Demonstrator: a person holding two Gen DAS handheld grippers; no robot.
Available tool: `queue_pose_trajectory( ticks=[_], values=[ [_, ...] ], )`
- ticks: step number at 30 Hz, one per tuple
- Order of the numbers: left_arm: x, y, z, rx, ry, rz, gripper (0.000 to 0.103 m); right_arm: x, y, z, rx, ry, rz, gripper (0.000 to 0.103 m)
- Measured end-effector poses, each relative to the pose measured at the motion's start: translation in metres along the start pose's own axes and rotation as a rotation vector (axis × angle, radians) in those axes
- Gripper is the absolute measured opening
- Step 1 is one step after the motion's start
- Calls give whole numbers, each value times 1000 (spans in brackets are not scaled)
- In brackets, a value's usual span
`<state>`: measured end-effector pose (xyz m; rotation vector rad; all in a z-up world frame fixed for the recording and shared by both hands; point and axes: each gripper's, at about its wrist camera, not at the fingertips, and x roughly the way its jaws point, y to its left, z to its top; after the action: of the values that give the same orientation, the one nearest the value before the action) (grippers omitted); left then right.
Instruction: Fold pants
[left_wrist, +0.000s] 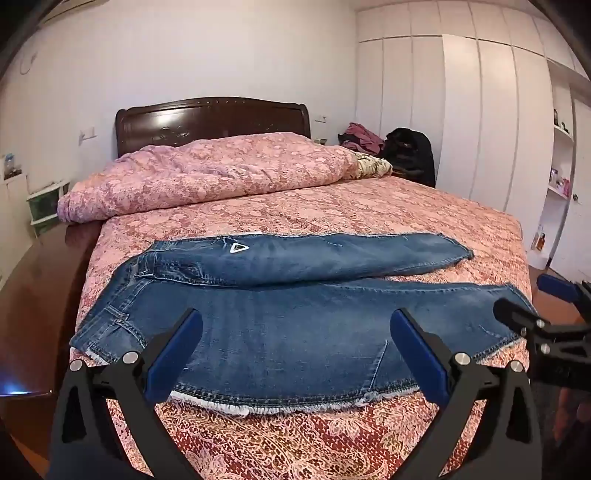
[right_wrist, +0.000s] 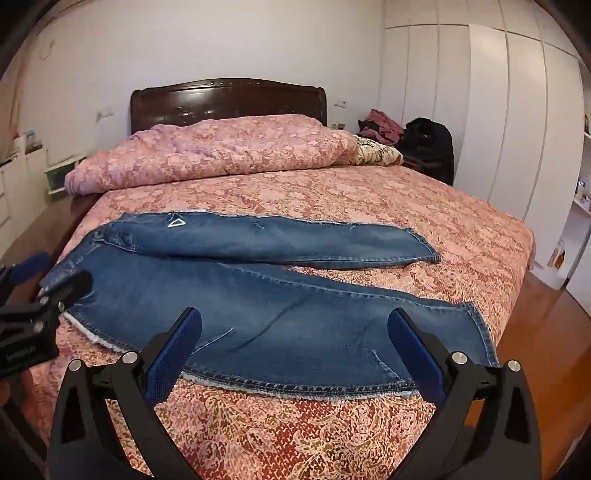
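Pink patterned bed (left_wrist: 332, 206), quilt (left_wrist: 207, 173) bunched at headboard. Jeans (left_wrist: 295, 332) spread flat across near end, legs splayed, far leg angled away; no fold made yet, all folding left. Left gripper (left_wrist: 295, 347) and right gripper (right_wrist: 293, 343) gape wide, empty, above near hem.

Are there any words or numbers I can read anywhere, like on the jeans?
No readable words or numbers anywhere.
White triangle sign: a logo on the jeans, no letters in it.
Print on the side of the left hand-held gripper: too blurred to read.
Small items on the shelves: too small to read.
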<state>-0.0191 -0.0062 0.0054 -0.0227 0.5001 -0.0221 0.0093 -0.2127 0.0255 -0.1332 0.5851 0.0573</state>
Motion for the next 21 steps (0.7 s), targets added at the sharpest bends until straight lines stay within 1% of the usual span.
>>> queue_pose_trajectory(
  ticks=[3,4,6,8,10,18,19,21],
  values=[
    [-3,-10,3,32,-20,-15,101,-4,0,1,11,-18,12,100],
    [-4,-3,0,38,-27,-31,101,-7,2,2,9,-29,15,100],
    [-4,-4,2,42,-32,-45,101,-11,3,4,9,-45,21,100],
    [-3,-2,4,39,-36,-41,101,-13,3,6,16,-54,26,100],
    [-5,0,0,31,-45,-53,101,-14,-1,5,25,-57,29,100],
    [2,4,7,13,-45,-51,101,-16,0,4,19,-56,37,100],
    [-4,4,-1,12,-50,-54,101,-16,0,4,17,-56,38,100],
    [-3,5,-2,13,-49,-57,101,-16,1,4,14,-51,40,100]
  ],
)
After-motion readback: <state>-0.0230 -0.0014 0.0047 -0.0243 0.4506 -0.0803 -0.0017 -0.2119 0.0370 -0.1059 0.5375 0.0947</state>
